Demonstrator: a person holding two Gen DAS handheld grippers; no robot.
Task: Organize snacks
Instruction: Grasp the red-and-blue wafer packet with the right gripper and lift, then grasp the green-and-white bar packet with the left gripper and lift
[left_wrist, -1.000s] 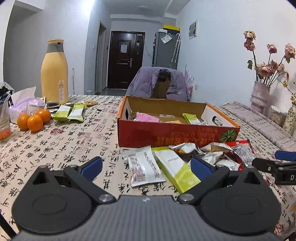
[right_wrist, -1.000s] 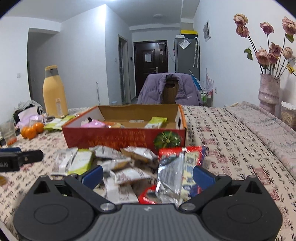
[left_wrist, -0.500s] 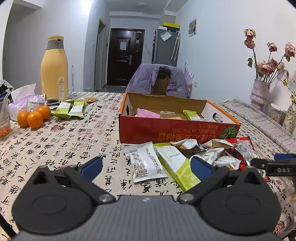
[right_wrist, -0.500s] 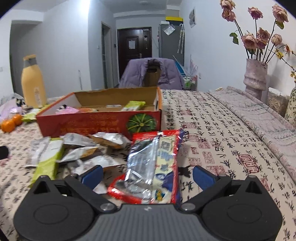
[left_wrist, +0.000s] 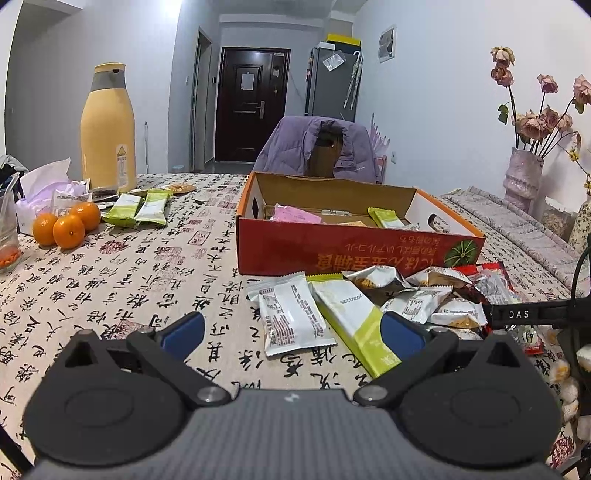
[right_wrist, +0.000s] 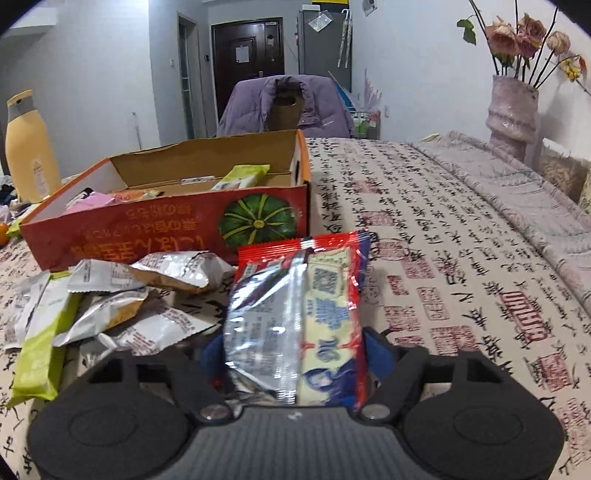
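- Right gripper (right_wrist: 293, 350), lower centre of the right wrist view: jaws closing around the red snack pack (right_wrist: 299, 310), blue pads at both of its side edges. Pack sits between them; firm pinch or not, cannot tell yet.
- The pack lies flat on the tablecloth (right_wrist: 443, 221), foil seam up, long axis running away from the camera, so the side-on squeeze across its width makes sense.
- Cardboard box (right_wrist: 177, 225) sits just behind the pack, upper left of centre, top open, a few packets already inside. Likely the drop target, hence the snacks heaped right against its front wall.
- Loose pile of silver packets (right_wrist: 122, 295) left of the pack, touching or overlapping one another; the green-and-white bar (right_wrist: 40, 347) is at the far left edge.
- Left gripper (left_wrist: 291, 332), bottom of the left wrist view: jaws wide apart, holding nothing, above the table in front of a white packet (left_wrist: 291, 314). Probably parked out of the way while the right works.
- Oranges (left_wrist: 66, 225) and yellow bottle (left_wrist: 107, 125) in the upper left of that view, well apart from the pile, not in play.
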